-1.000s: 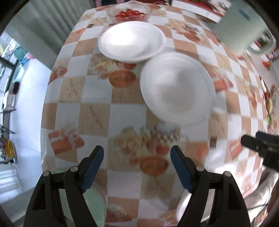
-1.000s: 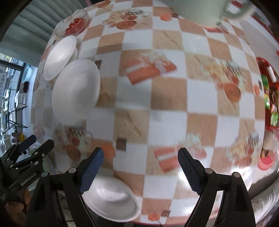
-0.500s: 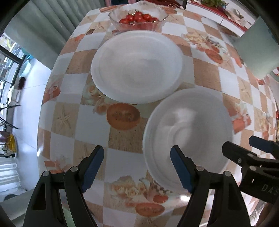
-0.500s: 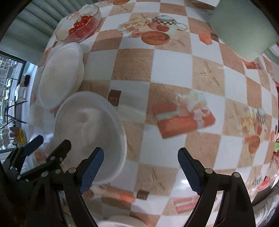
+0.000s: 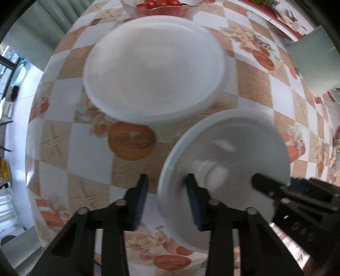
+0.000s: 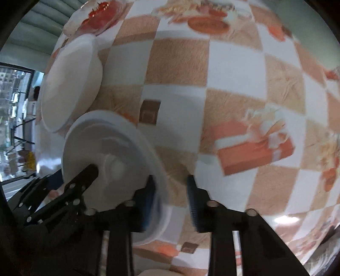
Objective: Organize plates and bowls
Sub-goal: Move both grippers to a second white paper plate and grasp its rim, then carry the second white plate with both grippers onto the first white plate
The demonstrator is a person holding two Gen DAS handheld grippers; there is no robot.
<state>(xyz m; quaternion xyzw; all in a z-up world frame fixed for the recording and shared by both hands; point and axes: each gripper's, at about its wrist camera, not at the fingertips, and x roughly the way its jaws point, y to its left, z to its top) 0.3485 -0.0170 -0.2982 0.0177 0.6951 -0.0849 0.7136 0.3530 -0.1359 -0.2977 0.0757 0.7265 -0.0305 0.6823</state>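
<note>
Left wrist: bowl (image 5: 229,146) rim between fingers (image 5: 192,197)

Two white dishes on the checked worktop (image 5: 89,148): one flat plate (image 5: 153,70) and one deeper bowl (image 5: 225,157); one glass bowl of red tomatoes (image 5: 158,4) at the far edge; one pale green jug (image 5: 316,63) to the right; two black grippers, the left gripper (image 5: 166,201) and the right gripper (image 6: 171,201)

Table (image 5: 89,148) under orange-and-white checked cloth. White plate (image 5: 153,70) toward far edge; glass bowl of tomatoes (image 5: 158,4) beyond; white bowl (image 5: 229,165) nearer; pale green jug (image 5: 314,63) far right.
</note>
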